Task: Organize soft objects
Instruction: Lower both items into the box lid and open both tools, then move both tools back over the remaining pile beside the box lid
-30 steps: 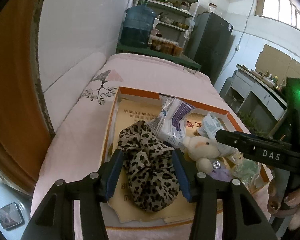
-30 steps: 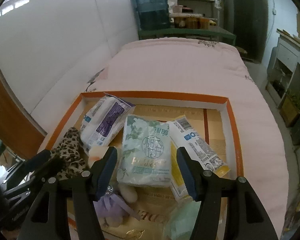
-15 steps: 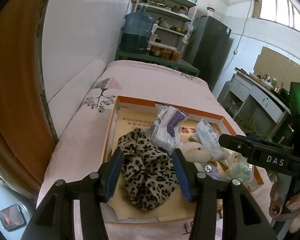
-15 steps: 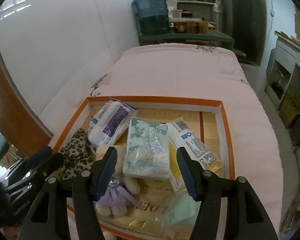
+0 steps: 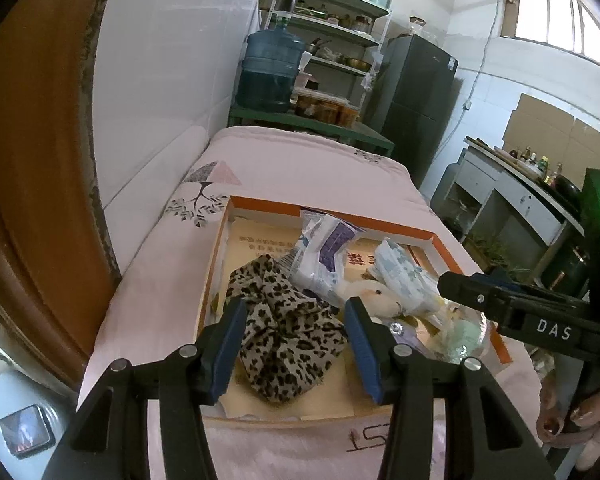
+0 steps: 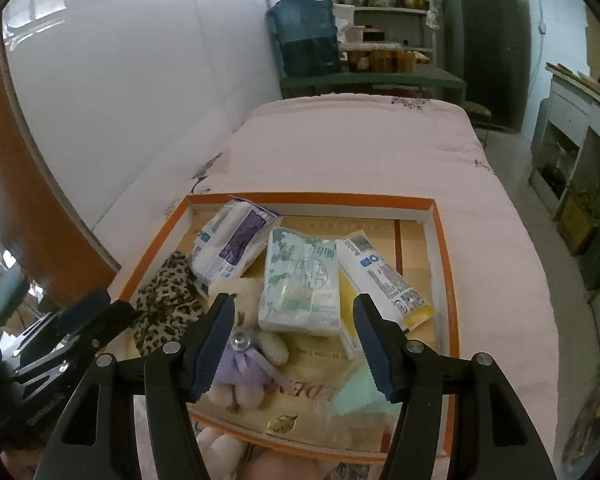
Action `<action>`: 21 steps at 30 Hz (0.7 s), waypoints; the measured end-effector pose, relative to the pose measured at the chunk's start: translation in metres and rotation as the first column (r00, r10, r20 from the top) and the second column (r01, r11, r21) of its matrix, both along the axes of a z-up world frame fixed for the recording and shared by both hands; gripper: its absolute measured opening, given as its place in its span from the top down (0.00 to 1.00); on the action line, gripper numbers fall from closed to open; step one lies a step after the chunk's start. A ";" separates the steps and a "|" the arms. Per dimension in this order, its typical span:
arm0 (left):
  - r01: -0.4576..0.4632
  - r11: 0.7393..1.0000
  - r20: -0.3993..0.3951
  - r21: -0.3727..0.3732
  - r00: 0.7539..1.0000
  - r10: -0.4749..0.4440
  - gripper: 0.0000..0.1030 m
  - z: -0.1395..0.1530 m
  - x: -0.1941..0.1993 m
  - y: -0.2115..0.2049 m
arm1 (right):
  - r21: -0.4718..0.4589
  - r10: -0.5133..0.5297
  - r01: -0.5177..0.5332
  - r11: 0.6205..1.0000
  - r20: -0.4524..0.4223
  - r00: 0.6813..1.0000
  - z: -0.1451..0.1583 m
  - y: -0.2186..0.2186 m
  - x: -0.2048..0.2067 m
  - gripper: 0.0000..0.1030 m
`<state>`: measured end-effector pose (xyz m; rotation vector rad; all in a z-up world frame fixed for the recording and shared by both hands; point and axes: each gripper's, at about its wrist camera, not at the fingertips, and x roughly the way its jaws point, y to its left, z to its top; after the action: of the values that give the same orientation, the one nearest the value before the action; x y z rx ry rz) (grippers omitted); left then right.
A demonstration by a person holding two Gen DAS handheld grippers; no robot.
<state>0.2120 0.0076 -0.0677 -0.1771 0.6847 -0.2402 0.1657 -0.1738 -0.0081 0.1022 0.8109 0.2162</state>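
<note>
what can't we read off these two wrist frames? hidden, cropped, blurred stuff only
- Plush bear: left wrist view, body behind the left gripper finger; right wrist view, legs partly behind the right gripper.
- Mint green item: blurred, half behind a finger; type unclear.
- Pale plush outside the orange box: cut off by the right wrist view's bottom edge.
- Print on the tissue pack: too small.

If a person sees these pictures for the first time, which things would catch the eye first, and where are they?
Probably the orange-rimmed box on the pink bed, filled with soft things. In its left part lies the leopard-print cloth, seen between the fingers of the open left gripper. Near the front edge a small plush bear in a purple dress lies beside a green-patterned tissue pack, below the open right gripper.
</note>
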 end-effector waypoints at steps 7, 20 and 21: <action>0.004 1.000 0.010 -0.004 1.000 -0.004 0.51 0.006 -0.011 -0.002 | 0.005 -0.003 0.003 1.000 0.010 1.000 0.004 -0.001 -0.015 0.38; 0.002 1.000 0.031 0.000 1.000 -0.002 0.51 0.016 -0.029 -0.001 | 0.010 -0.008 0.007 1.000 0.041 0.999 0.018 -0.004 -0.039 0.38; 0.003 1.000 0.033 0.000 0.999 -0.003 0.51 0.017 -0.031 -0.001 | 0.010 -0.007 0.007 1.000 0.043 0.999 0.019 -0.004 -0.041 0.38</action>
<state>0.1811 0.0068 -0.0503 -0.1716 0.6528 -0.2458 0.1244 -0.1778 0.0110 0.1096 0.7663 0.2155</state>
